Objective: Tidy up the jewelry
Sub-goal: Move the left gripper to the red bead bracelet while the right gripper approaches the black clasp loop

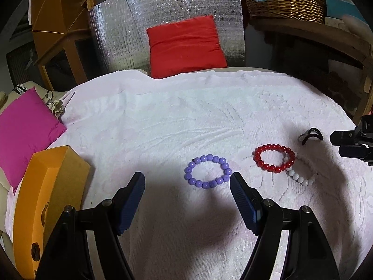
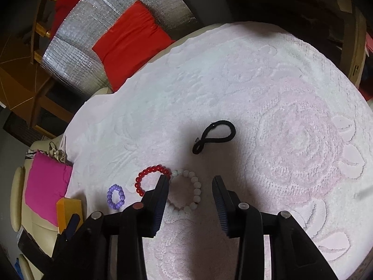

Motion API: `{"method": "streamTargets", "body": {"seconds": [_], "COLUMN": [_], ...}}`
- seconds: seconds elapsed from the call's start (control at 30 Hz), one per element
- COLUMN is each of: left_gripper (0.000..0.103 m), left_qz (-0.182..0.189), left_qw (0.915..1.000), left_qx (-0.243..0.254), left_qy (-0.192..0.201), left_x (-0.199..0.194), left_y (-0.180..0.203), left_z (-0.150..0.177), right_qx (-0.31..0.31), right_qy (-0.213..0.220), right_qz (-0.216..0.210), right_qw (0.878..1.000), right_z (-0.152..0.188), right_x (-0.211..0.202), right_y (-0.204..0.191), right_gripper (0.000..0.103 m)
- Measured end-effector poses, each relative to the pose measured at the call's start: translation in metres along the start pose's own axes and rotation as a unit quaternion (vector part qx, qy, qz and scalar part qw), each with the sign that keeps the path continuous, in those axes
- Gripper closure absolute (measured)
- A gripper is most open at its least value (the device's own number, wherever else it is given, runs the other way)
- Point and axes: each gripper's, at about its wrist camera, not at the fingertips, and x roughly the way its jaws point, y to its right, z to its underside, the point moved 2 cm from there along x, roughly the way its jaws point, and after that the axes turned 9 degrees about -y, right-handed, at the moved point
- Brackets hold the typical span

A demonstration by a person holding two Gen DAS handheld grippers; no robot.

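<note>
On the pale pink towel (image 1: 163, 121) three bead bracelets lie in a row near its front edge: purple bracelet (image 1: 208, 171), red bracelet (image 1: 274, 158) and white bracelet (image 2: 186, 192), the red touching the white. A black hair tie (image 2: 213, 135) lies farther back. The left claw (image 1: 187, 182) hangs spread, empty, beside the purple bracelet; the right claw (image 2: 190, 184) stands parted over the white bracelet, not pinching it.
</note>
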Motion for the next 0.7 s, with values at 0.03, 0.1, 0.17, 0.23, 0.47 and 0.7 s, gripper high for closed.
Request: {"method": "streamTargets", "body": {"seconds": [0.03,0.1,0.17,0.23,0.47,0.7], "left_gripper": [0.027,0.027,0.027,0.027,0.027,0.027], "left_qz": [0.000,0.000,-0.001,-0.002,-0.003,0.003], "left_qw": [1.0000,1.0000,1.0000,1.0000,0.9999,0.9998], "left_qx": [0.001,0.001,0.001,0.001,0.007,0.007], "left_qy": [0.000,-0.001,-0.002,-0.004,-0.009,-0.018], "left_x": [0.000,0.000,0.001,0.002,0.006,0.012], "left_y": [0.000,-0.001,0.000,0.000,0.004,0.007], "left_z": [0.000,0.001,0.002,0.002,0.003,0.003], "right_qx": [0.001,0.003,0.004,0.004,0.005,0.015], "right_qy": [0.000,0.000,0.001,-0.001,-0.003,-0.003], "right_qz": [0.001,0.000,0.001,0.000,0.002,0.003], "right_qw": [1.000,1.000,1.000,1.000,1.000,1.000], "right_z": [0.000,0.000,0.000,0.001,0.000,-0.002], "right_x": [0.000,-0.001,-0.001,-0.001,0.000,0.006], "right_y": [0.001,0.002,0.003,0.003,0.008,0.020], "right_gripper": [0.061,0.061,0.061,0.061,0.061,0.061]}}
